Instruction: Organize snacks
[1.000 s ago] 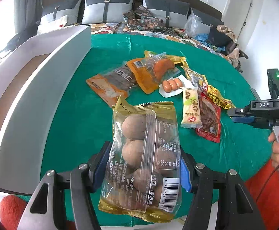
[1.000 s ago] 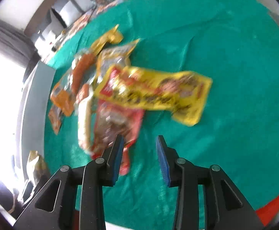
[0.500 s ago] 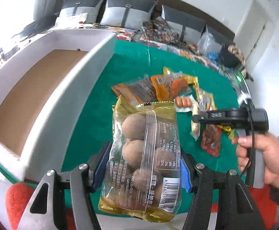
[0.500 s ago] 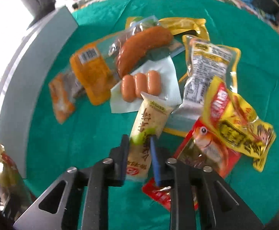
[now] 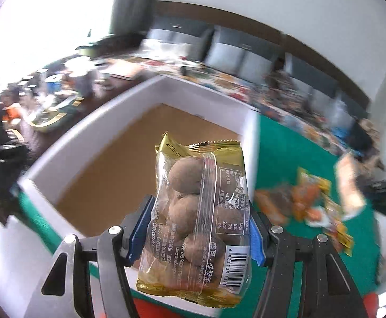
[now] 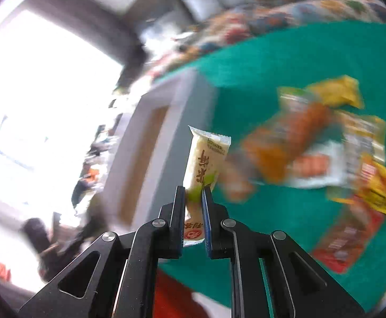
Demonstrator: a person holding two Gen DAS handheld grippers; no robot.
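Centre frame, left gripper (image 5: 197, 228) clamps a chestnut pack (image 5: 197, 212) above the white box (image 5: 92, 129). Right gripper (image 6: 194, 193) pinches a rice-cake bar (image 6: 206, 159) over the green cloth (image 6: 299, 61). Transport step; next, release both into the box.

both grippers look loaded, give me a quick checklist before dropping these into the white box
1. Left gripper clamps the gold bag of brown round snacks on both sides: ok.
2. Right gripper is shut on the slim cream snack bar, which stands upright: ok.
3. White box is open, with only its bare brown floor showing: ok.
4. Gold bag is lined up in front of the box opening: ok.
5. Snack bar is above the box: not ok; the box lies to its left.
6. Other packets lie on the green cloth, outside the box: ok.
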